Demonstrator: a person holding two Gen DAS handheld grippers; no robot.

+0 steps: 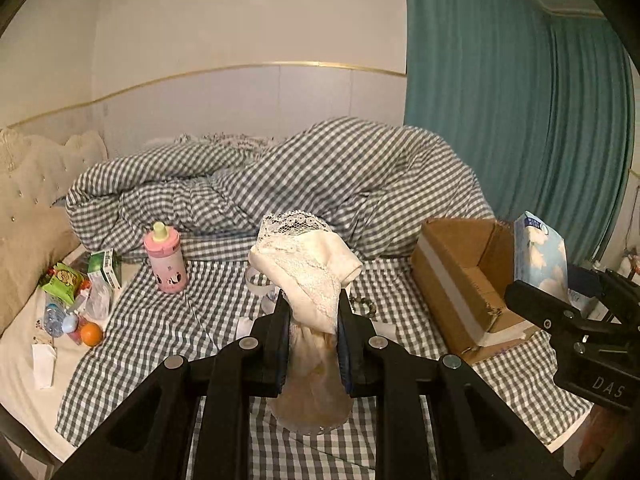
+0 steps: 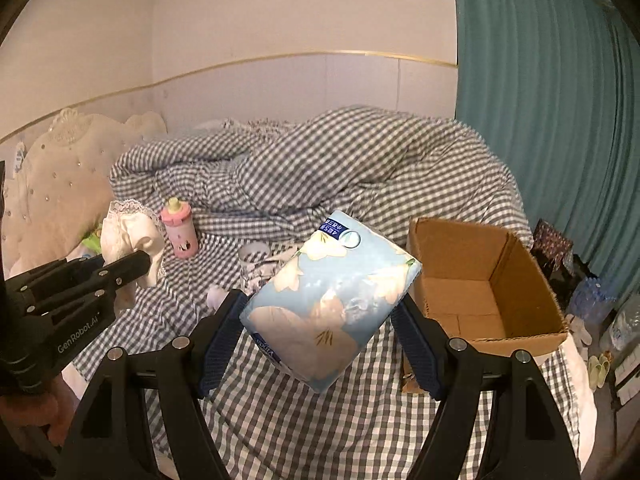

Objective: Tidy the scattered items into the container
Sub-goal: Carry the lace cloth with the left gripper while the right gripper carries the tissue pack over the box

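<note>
My left gripper (image 1: 310, 310) is shut on a cream lace garment (image 1: 308, 268), which hangs bunched above the checked bed sheet. My right gripper (image 2: 320, 312) is shut on a light blue tissue pack (image 2: 332, 300) with a flower print, held tilted in the air. An open cardboard box (image 2: 480, 280) stands on the bed to the right of the pack; what shows of its inside is bare. In the left wrist view the same box (image 1: 460, 280) sits right of the garment, with the tissue pack (image 1: 540, 256) and the right gripper's finger (image 1: 540, 304) over its near right corner.
A pink baby bottle (image 1: 166, 258) stands upright on the sheet. Snack packs, a green carton (image 1: 106, 266), a water bottle and an orange (image 1: 91, 334) lie at the left by the headboard. A rumpled checked duvet (image 1: 280, 184) fills the back. Teal curtain (image 1: 500, 100) on the right.
</note>
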